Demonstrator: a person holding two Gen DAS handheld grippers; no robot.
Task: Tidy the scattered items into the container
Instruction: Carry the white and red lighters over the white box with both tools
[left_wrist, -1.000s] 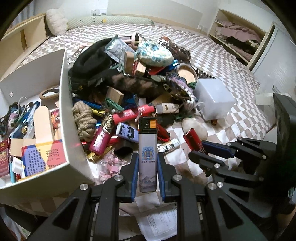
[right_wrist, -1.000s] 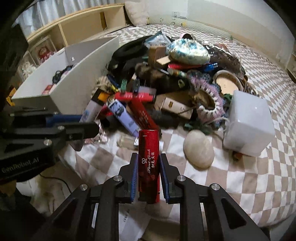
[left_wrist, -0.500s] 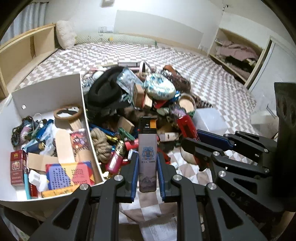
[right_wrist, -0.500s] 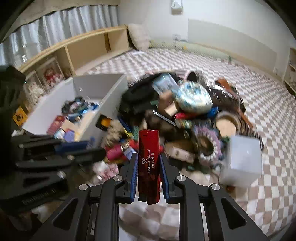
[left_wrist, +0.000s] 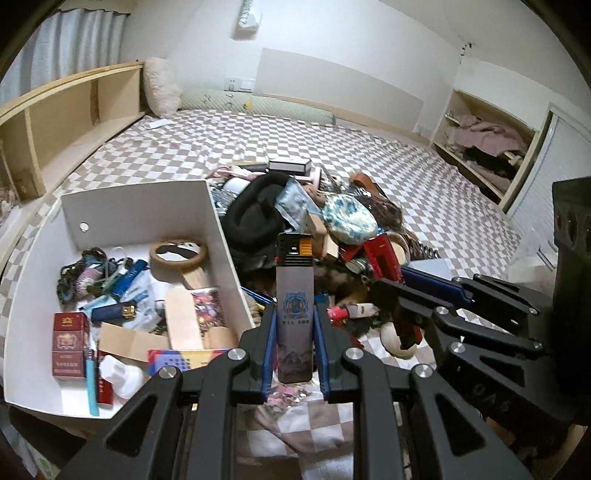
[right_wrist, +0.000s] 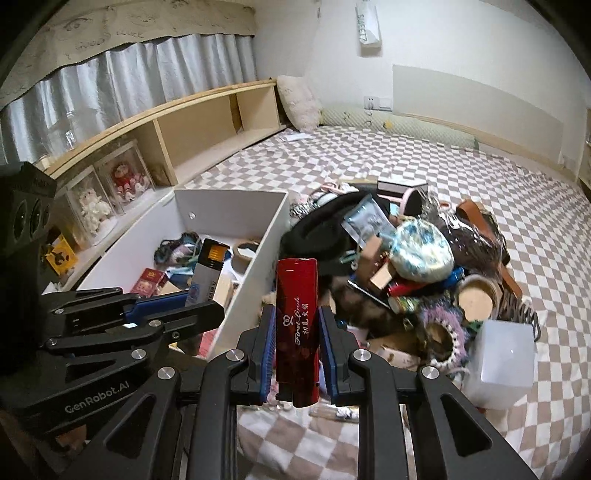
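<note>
As both loads rose off the bed, the left tongs (left_wrist: 294, 325) gripped a grey lighter (left_wrist: 294, 295) and the right tongs (right_wrist: 296, 341) a red lighter (right_wrist: 297, 328), now level with the white container (left_wrist: 221, 236), ready for dropping in.

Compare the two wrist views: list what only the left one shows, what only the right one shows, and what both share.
Only the left wrist view: the wardrobe shelves with clothes and the box's near end, with a red cigarette pack.

Only the right wrist view: the grey curtain and clear cases holding dolls.

Both: the white box, the pile on the checked bedcover, the left gripper shut on a grey lighter, and the right gripper shut on a red lighter.
</note>
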